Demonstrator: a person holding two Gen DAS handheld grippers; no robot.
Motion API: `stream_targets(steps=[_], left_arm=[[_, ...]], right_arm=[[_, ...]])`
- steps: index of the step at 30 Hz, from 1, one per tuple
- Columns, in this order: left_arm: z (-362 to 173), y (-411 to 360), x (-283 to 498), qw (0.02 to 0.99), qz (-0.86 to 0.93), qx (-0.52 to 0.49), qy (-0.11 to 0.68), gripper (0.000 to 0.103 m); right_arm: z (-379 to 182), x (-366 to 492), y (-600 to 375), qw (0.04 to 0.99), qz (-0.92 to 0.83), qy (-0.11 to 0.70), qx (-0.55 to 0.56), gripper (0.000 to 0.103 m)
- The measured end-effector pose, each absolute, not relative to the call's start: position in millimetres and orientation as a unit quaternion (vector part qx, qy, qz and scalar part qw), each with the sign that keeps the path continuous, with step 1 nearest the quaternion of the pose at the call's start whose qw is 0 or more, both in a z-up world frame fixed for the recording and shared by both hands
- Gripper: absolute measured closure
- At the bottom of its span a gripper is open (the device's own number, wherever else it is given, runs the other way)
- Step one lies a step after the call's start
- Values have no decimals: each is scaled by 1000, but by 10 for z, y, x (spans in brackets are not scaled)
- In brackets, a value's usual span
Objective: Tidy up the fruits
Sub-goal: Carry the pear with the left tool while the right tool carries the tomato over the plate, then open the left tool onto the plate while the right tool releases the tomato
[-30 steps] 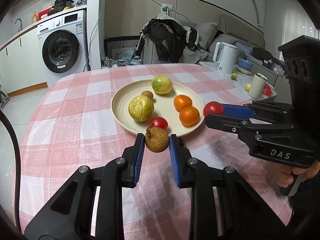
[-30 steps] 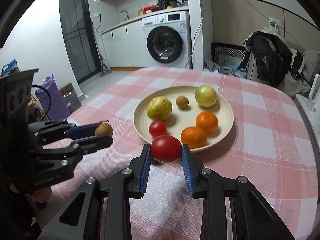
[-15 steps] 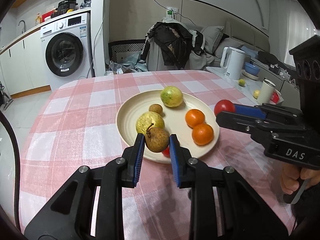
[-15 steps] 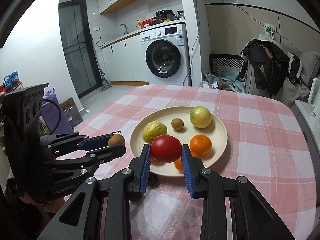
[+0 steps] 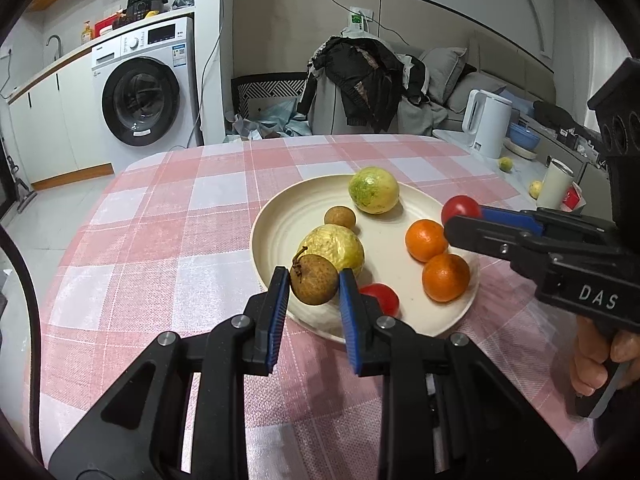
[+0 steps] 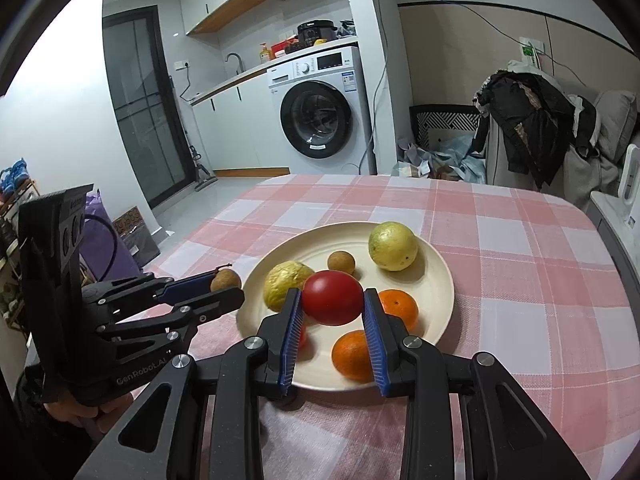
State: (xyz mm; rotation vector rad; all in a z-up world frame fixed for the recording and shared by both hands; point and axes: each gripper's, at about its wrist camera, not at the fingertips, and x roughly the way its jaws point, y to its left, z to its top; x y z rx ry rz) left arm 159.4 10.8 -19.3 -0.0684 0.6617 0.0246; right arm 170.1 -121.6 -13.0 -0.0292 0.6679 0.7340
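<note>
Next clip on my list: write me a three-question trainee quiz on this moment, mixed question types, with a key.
1. True or false: the left gripper is shut on a small brown stemmed fruit.
2. The right gripper holds which thing? A) an orange mandarin B) a round red tomato C) a yellow-green round fruit
3. How many orange mandarins lie on the cream round plate?

Key: 1 true. 2 B. 3 two: one farther back, one nearer the front rim.
</note>
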Motion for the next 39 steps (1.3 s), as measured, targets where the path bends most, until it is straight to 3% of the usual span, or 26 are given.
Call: stream_targets(steps=[30, 32, 34, 36, 38, 39], left_arm=[[-218, 58, 1660, 941, 4, -22, 337, 79], [-161, 68, 1570, 943, 4, -24, 332, 71], [-109, 76, 1465, 946, 5, -24, 324, 41], [-45, 78, 1322, 951, 8, -21, 310, 25], [2, 79, 1185, 954, 14, -22, 300, 20], [19, 76, 1128, 953, 15, -23, 300, 20]], right_arm=[[-387, 1850, -1060, 873, 335, 354, -33, 70], [-387, 1849, -1065, 873, 334, 353, -34, 66], [-336, 1807, -1114, 879, 329, 343, -35, 59], [-282, 1766, -1178, 885, 324, 334, -34, 50], [-249, 1736, -1222, 886, 324, 330, -33, 47], [-231, 1717, -1249, 886, 324, 329, -34, 39]])
